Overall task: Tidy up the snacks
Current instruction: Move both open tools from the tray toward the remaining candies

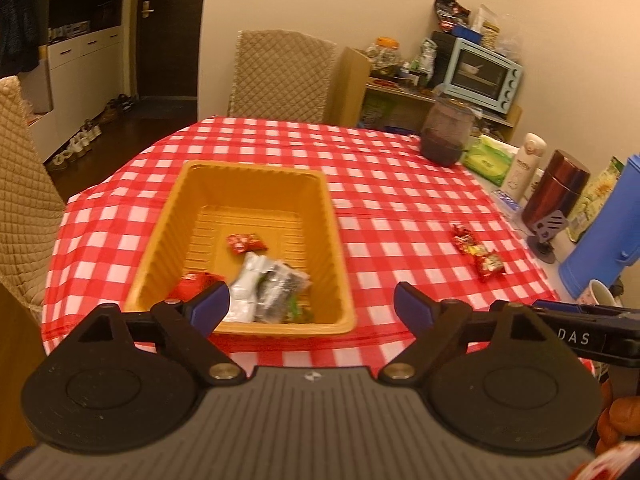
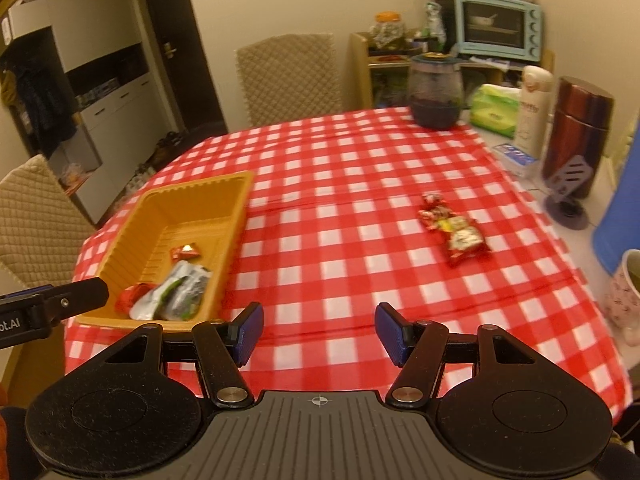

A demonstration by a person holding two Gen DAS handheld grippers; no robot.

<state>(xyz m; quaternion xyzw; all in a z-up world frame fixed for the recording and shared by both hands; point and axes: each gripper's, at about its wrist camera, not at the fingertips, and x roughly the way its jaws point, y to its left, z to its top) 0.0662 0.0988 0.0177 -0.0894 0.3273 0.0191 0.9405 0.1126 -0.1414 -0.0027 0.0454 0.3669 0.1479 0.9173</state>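
Left tongs [image 1: 311,307] agape, empty, poised over the near rim of the tray [image 1: 172,216]; the tray, on the checked bench [image 1: 380,184], holds red and silver packets [image 1: 264,288]; right tongs [image 2: 319,334] likewise agape, empty, above bare cloth; two red snacks [image 2: 454,230] lie ahead and right of them, well apart from the tray.

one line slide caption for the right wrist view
Open right claw faces loose red snack packets on the checked tablecloth; orange tray left.
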